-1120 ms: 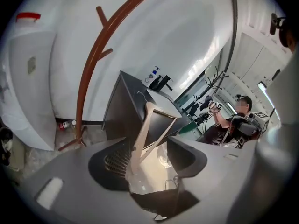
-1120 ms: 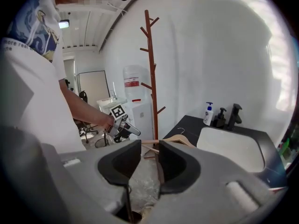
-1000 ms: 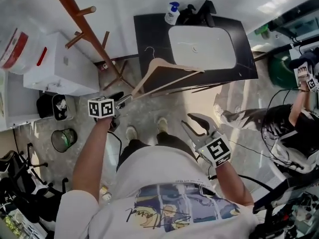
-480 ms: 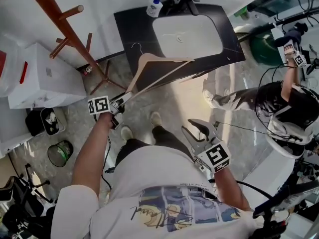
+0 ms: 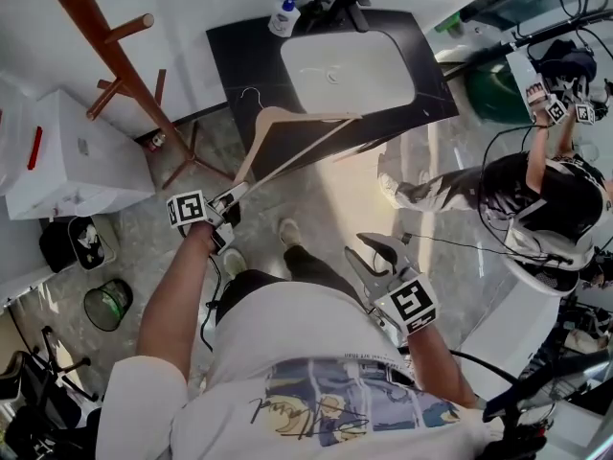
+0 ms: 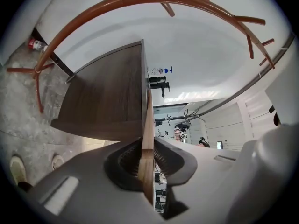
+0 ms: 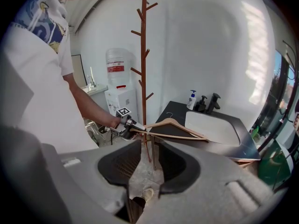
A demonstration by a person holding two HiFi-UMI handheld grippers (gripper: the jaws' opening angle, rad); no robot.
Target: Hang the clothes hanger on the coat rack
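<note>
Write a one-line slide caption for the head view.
Left gripper, its jaws having just closed on the end of a wooden hanger, holds it near the coat rack; right gripper open, empty.

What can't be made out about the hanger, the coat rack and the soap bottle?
- Hanger hook: left gripper view sees the hanger edge-on; hook not visible.
- Coat rack top: cut off by the head view's upper edge.
- Soap bottle label: too small in every view.
</note>
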